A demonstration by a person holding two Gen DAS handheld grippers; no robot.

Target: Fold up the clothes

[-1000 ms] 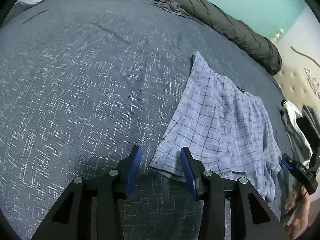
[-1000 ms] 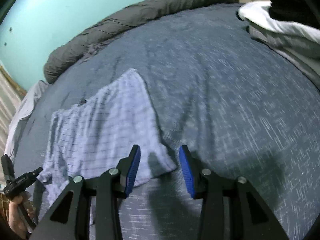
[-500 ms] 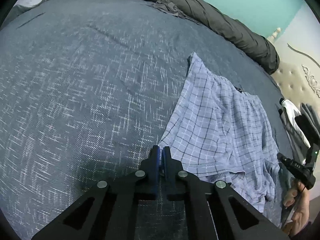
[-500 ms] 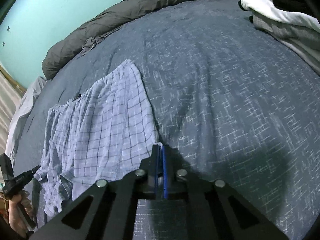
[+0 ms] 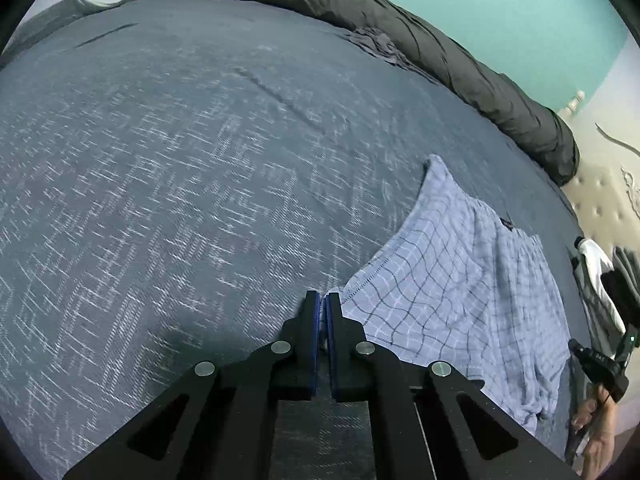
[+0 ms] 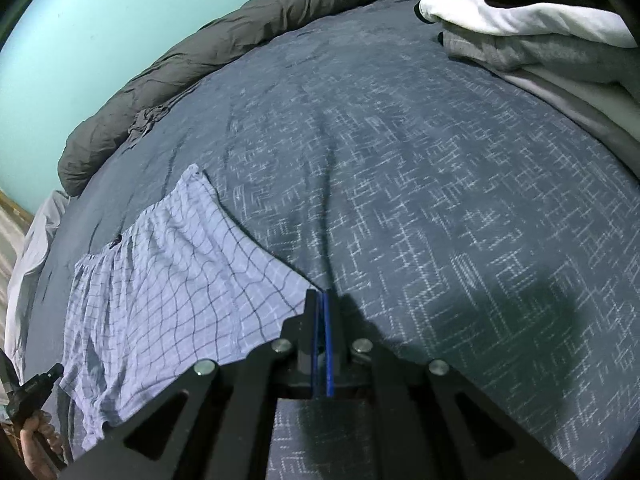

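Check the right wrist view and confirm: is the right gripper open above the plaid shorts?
No. The right gripper is shut, pinching a corner of the plaid shorts.

- Home bedroom, by the furnishings.
- Bed (image 5: 168, 184) fills most of both frames; dark blue-grey cover with a white hatch weave.
- Rolled dark grey duvet (image 5: 420, 52) along the far edge, across the top of the frame in both views.
- Cream tufted headboard (image 5: 604, 204) at right edge of the left wrist view.
- Turquoise wall (image 6: 92, 28) behind, upper left of the right wrist view.
- Stack of folded garments (image 6: 532, 36), white and grey, upper right of that view.
- Checked blue shorts (image 6: 168, 280) spread on the cover.
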